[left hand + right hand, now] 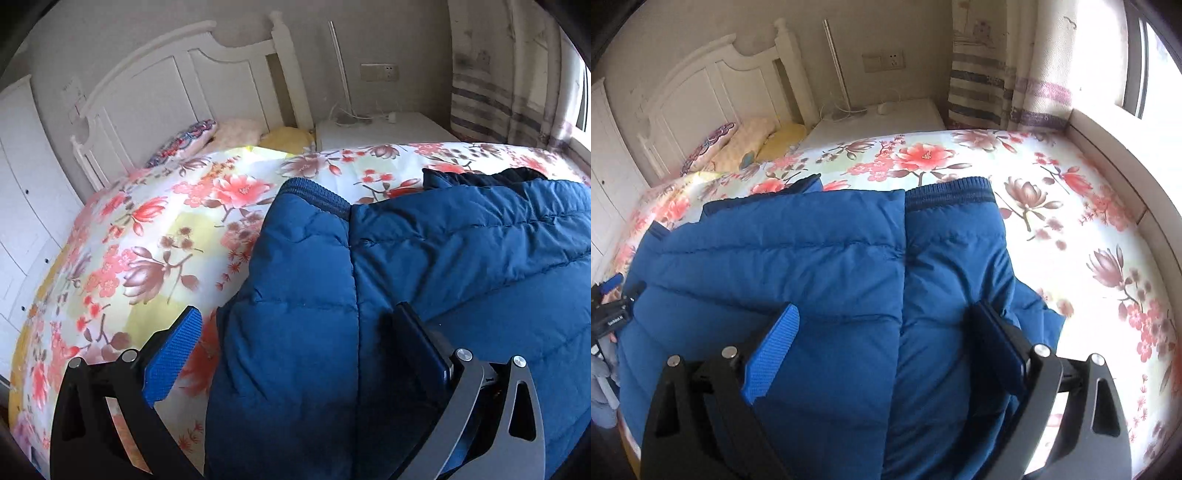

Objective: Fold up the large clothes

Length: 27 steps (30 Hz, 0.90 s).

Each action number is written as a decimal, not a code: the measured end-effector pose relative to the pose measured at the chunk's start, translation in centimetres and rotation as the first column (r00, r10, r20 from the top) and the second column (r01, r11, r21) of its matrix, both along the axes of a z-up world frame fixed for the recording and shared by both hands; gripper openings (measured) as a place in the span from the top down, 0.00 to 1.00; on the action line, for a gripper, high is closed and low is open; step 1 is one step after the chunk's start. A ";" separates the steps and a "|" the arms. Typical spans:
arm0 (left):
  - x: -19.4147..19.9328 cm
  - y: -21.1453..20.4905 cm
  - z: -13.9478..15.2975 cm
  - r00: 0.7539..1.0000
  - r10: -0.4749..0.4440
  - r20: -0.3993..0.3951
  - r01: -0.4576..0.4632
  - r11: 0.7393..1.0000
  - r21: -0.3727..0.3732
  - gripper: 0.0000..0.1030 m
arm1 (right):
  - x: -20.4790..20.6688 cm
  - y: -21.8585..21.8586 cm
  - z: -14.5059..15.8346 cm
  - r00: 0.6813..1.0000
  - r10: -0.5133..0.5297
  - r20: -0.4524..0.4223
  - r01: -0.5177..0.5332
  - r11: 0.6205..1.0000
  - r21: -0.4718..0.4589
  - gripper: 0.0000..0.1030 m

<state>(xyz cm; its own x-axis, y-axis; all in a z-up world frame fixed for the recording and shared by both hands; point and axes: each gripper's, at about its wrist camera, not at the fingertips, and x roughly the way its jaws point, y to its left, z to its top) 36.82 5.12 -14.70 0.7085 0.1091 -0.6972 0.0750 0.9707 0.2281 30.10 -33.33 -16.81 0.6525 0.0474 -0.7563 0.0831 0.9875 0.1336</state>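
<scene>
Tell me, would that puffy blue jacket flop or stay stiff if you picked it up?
The blue jacket would probably flop and sag: its sleeves already lie folded over. Its quilted puffiness suggests it's light for its size. The smooth shell may slip between the right gripper pads.

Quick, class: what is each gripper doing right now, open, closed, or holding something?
Left gripper: open, holding nothing; the blue padded jacket lies below its spread jaws.
Right gripper: open, holding nothing, over the same jacket.
</scene>
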 end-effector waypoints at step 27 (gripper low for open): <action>-7.5 -9.2 0.7 0.991 -0.135 -0.019 0.134 0.990 -0.033 0.04 | -7.0 13.7 1.6 0.940 0.331 0.077 -0.310 0.928 -0.208 0.05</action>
<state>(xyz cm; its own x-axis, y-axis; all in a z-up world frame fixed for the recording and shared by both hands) 29.34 -4.09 -14.04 0.7003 -0.0083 -0.7138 0.2098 0.9582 0.1947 23.09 -19.65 -15.18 0.7051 0.1304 -0.6970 -0.2463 0.9668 -0.0683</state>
